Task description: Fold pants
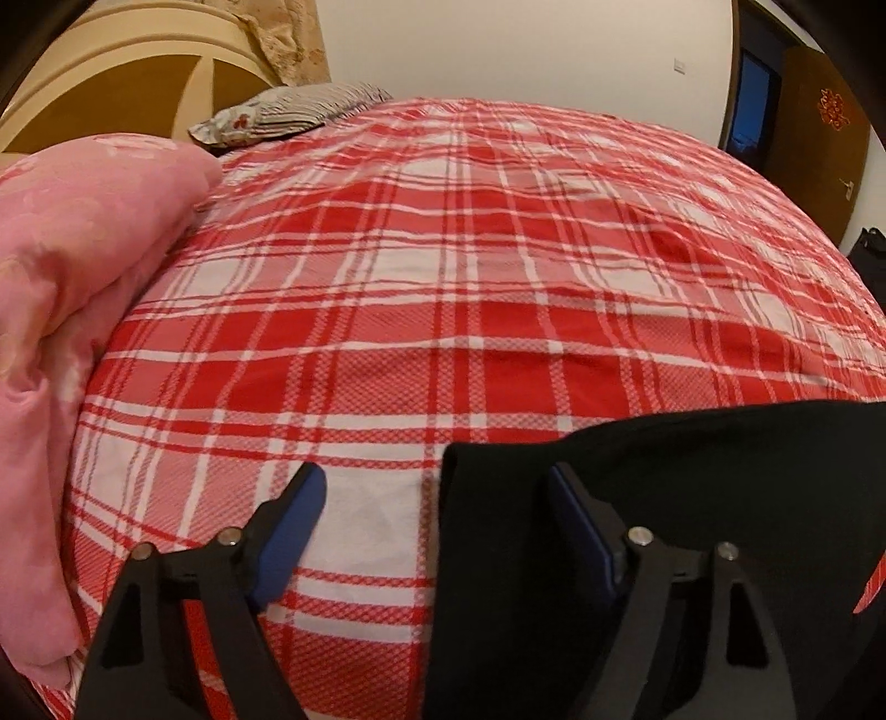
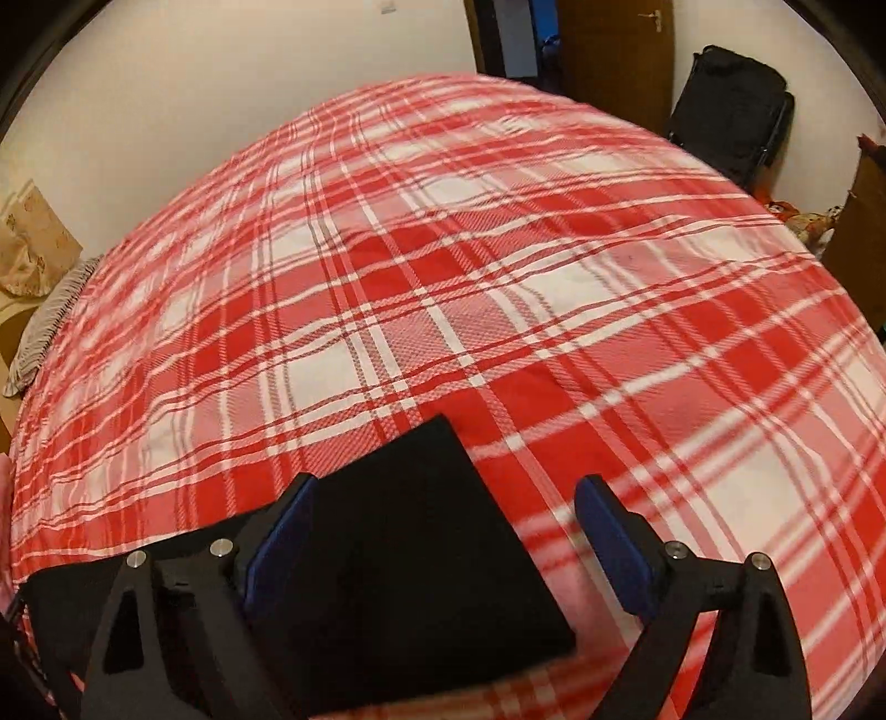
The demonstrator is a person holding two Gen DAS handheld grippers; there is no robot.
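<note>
The pants, black and folded into a flat block, lie at the near edge of the bed, on the red and white plaid sheet.

The left tool has its jaws spread wide and grips nothing. In the left wrist view the left edge of the pants falls between its two blue pads, and the right pad stands over the black cloth. Whether it touches the cloth I cannot tell.

The right tool is also spread wide with nothing in it. In the right wrist view the right end of the pants, with one square corner pointing away, lies between its fingers.

A pink quilt is heaped along the left side of the bed. A striped pillow rests at the far left by the headboard. A black bag stands against the wall beside a wooden door.
</note>
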